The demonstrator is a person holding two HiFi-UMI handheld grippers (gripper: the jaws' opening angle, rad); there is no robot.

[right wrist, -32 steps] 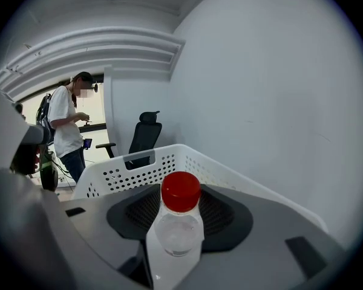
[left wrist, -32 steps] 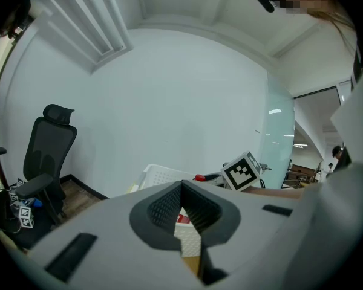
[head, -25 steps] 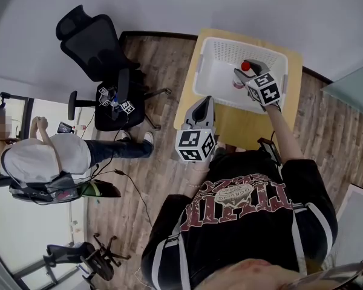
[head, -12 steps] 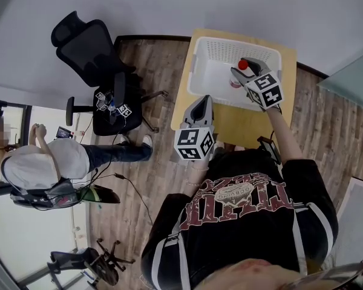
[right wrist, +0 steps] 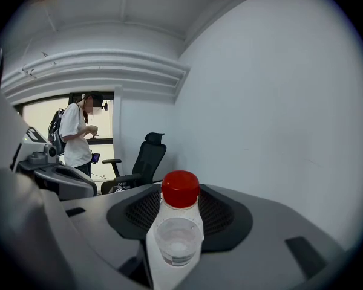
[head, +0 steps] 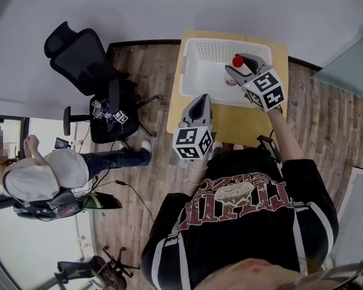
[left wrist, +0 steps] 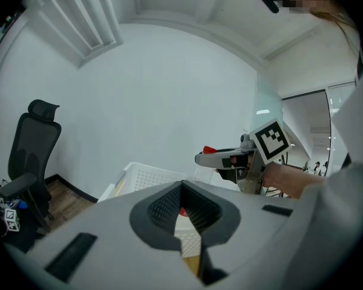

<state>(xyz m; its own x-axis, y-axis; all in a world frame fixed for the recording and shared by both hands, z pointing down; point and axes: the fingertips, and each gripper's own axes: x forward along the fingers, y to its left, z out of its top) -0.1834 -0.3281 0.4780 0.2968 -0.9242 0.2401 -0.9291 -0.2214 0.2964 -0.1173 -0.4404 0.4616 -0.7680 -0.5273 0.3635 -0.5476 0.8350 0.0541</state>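
Note:
A clear plastic bottle [right wrist: 179, 228] with a red cap [right wrist: 180, 188] stands upright between the jaws of my right gripper [right wrist: 178, 237], which is shut on it. In the head view the right gripper [head: 242, 71] holds the bottle [head: 236, 62] above the white perforated basket [head: 190, 71] on the wooden table [head: 254, 122]. My left gripper [head: 199, 106] hovers by the table's near left edge, jaws together with nothing between them. From the left gripper [left wrist: 187, 225] view, the right gripper [left wrist: 230, 159] and the red cap [left wrist: 210, 150] show above the basket [left wrist: 146, 177].
A black office chair [head: 78, 53] stands on the wood floor left of the table, with marker cubes [head: 109, 110] near it. A person [head: 42, 174] in a white shirt stands farther left. A white wall runs behind the table.
My right gripper has lifted the bottle higher above the basket, so the basket has dropped out of the right gripper view. The left gripper has stayed shut and hardly moved.

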